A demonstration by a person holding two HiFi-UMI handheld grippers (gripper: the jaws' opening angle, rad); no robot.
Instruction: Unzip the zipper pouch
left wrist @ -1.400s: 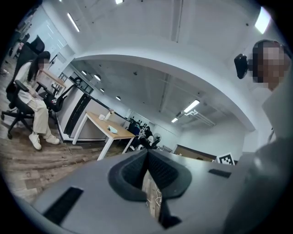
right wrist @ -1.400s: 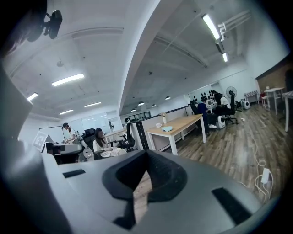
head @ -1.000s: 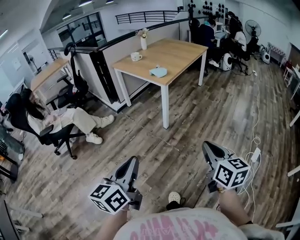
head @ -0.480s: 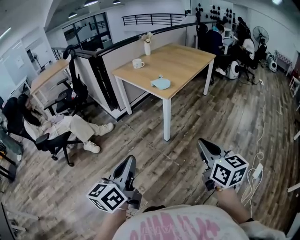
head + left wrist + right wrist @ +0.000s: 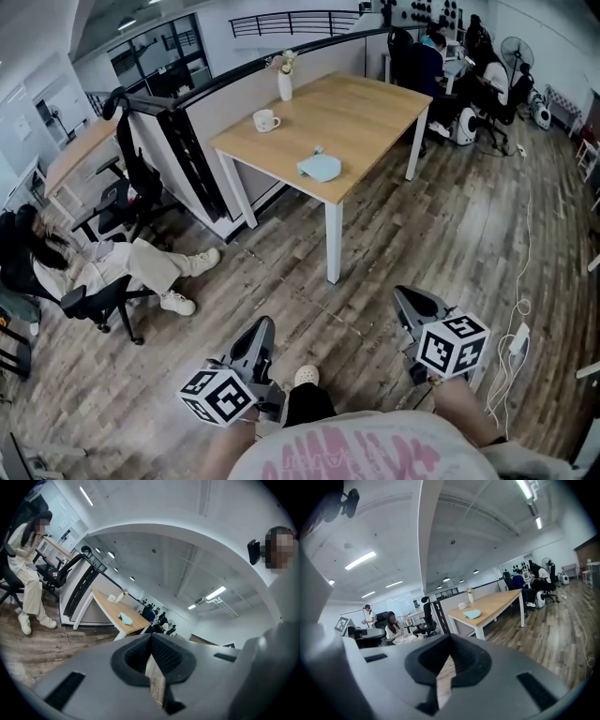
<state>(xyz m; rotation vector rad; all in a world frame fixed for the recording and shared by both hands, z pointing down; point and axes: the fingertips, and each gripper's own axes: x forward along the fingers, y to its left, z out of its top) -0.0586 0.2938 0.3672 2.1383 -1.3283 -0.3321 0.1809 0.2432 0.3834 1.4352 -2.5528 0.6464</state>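
The zipper pouch (image 5: 320,167), pale blue and flat, lies near the front edge of a light wooden table (image 5: 375,112) some steps ahead of me. It also shows small in the left gripper view, pouch (image 5: 125,618), and in the right gripper view, pouch (image 5: 472,614). My left gripper (image 5: 258,336) hangs low at the bottom left, far short of the table, shut with nothing in it. My right gripper (image 5: 412,305) is at the bottom right, also shut and empty. In their own views the left gripper (image 5: 151,637) and the right gripper (image 5: 450,637) show jaws closed together.
A white mug (image 5: 265,120) and a vase (image 5: 285,84) stand on the table's far side. A person sits in an office chair (image 5: 94,272) at left. A grey partition (image 5: 187,141) runs behind the table. Cables (image 5: 516,328) lie on the wooden floor at right.
The table and pouch have drawn slightly nearer and lower in the head view. A shoe has come into view between the grippers. Both grippers stay shut and low.
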